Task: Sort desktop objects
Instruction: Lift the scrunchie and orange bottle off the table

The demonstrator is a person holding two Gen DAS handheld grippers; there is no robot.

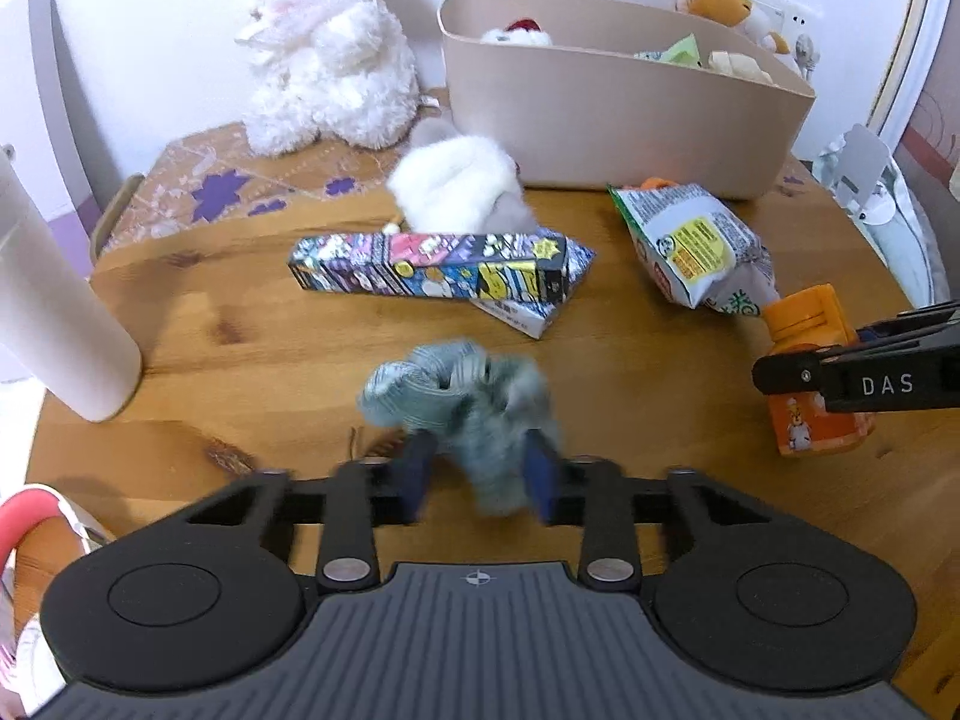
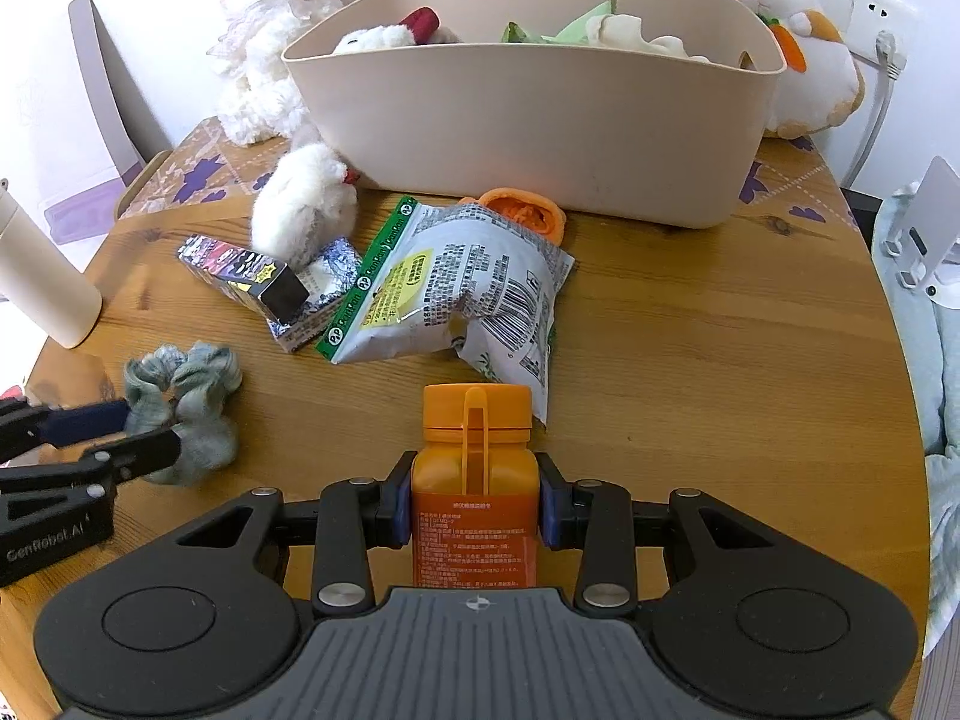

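Left gripper (image 1: 480,474), bottom centre of the left wrist view: blue-padded fingers (image 1: 416,471) set narrow on either side of a blue-grey fabric scrunchie (image 1: 459,399). The view is blurred here, so whether the pads actually press the cloth I cannot tell. The scrunchie lies on the wooden counter (image 1: 252,348), lower centre of the frame.

Right gripper (image 2: 475,507), bottom centre of the right wrist view: fingers (image 2: 401,510) clamped on both sides of an orange plastic bottle with an orange flip cap (image 2: 474,462), cap pointing up the frame.

Mid-frame of the right wrist view: a crumpled grey-and-green snack bag (image 2: 468,294), just above the bottle cap. To its left, a long comic-print carton (image 2: 252,276) lies across a smaller flat box, with a small white plush chick (image 2: 303,204) touching it. A beige plastic tub (image 2: 540,120) sits at the top centre, holding soft toys and wrappers. A large white plush rabbit (image 2: 264,42) stands at the upper left, and a cream cylinder flask (image 2: 42,282) stands at the left edge.
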